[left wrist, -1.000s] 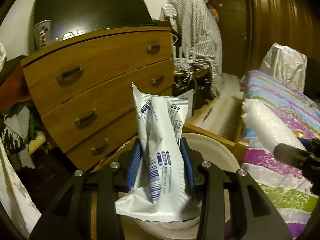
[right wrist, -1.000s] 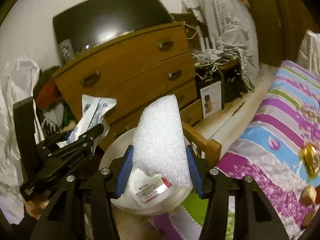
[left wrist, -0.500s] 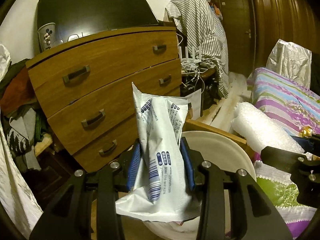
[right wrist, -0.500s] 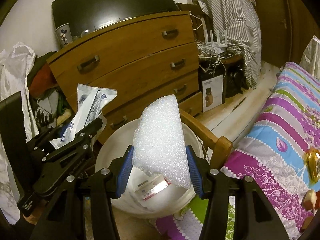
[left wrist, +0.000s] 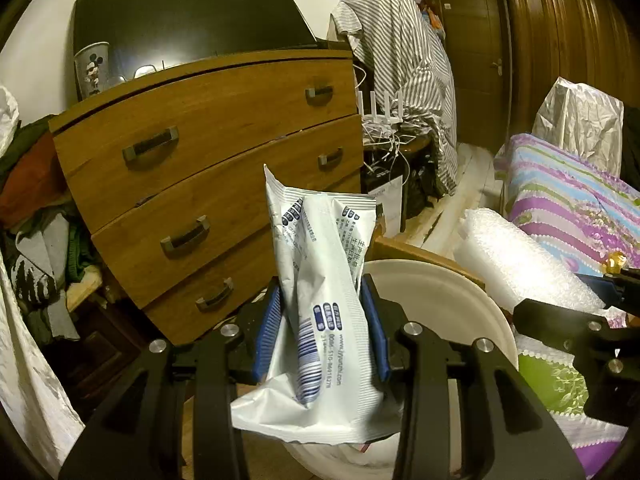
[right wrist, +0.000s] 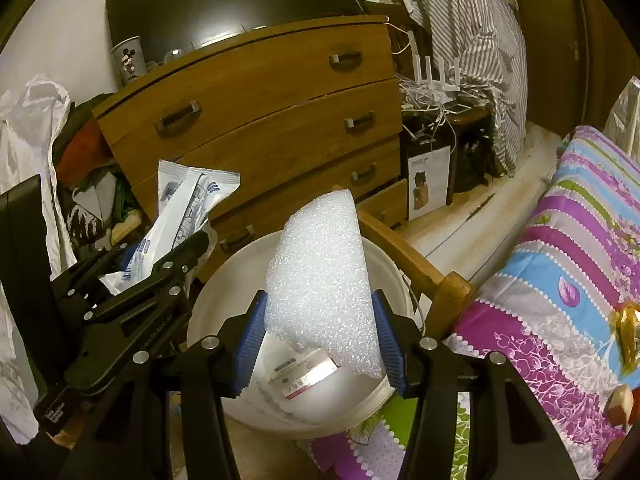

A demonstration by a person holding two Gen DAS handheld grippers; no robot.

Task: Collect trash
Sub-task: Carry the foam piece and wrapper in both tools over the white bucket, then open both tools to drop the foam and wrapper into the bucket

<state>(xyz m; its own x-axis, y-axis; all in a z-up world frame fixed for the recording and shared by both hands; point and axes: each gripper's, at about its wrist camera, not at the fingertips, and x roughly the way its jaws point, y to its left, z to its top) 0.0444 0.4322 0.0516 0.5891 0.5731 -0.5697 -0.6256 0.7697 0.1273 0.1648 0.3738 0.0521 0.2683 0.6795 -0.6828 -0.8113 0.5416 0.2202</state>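
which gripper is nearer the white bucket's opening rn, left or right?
Right. The right gripper holds the foam sheet directly over the white bucket. The left gripper holds the white wrapper at the bucket's left rim, off to the side.

A bucket point(right wrist: 400, 276) is sitting just beyond and below both sets of jaws, a dresser point(right wrist: 256, 120) standing behind, a bed point(right wrist: 580, 264) lying right.
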